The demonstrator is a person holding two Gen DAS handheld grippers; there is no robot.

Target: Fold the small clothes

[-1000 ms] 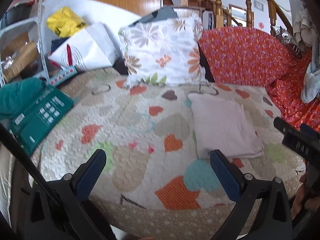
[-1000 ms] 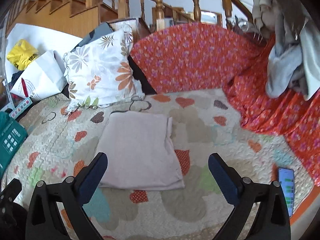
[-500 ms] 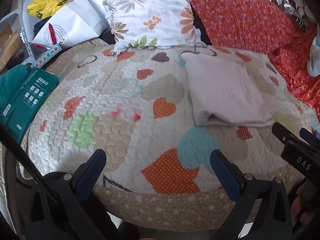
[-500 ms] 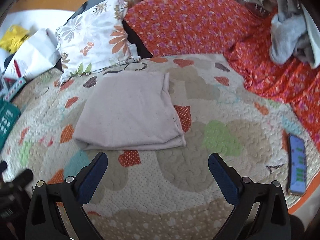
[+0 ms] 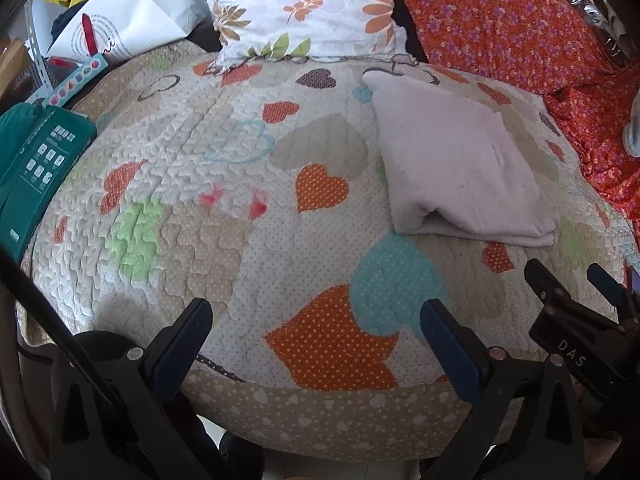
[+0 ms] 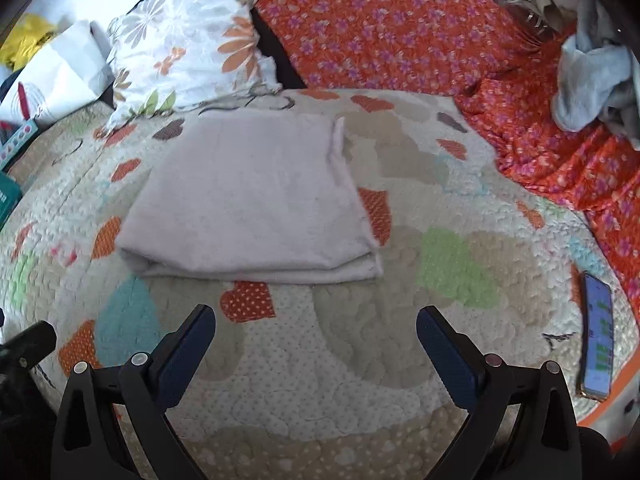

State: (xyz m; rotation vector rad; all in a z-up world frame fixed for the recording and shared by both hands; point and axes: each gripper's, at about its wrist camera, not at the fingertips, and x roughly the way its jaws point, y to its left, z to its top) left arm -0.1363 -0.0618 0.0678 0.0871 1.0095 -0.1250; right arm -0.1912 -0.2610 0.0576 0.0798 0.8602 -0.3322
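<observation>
- On the heart-patterned quilt (image 5: 224, 152), seen from the left wrist camera, the left gripper (image 5: 316, 320) hangs with its two blue-padded fingers spread wide apart and nothing between them; only quilt shows in the gap.
- The folded pale pink garment (image 5: 460, 160) lies toward 1 o'clock from that gripper, well apart from it, flat on the quilt, with its layered fold edge facing the camera.
- At 9 o'clock in this view a green box (image 5: 40, 160) rests at the quilt's edge; at 12 o'clock a floral pillow (image 5: 304, 4) stands behind the garment.
- The right gripper pokes in at 4 o'clock of the same view, near the quilt's front border.
- In the right wrist view, the right gripper (image 6: 316, 326) is likewise spread wide and holds nothing.
- The garment (image 6: 248, 196) sits at about 11 o'clock from this gripper, near but not touching; a red dotted heart lies between its front edge and the left finger's tip.
- At 1 to 2 o'clock an orange flowered blanket (image 6: 400, 28) drapes up behind the quilt (image 6: 400, 360).
- At 3 o'clock a phone (image 6: 597, 336) lies on the quilt's right edge, screen up.
</observation>
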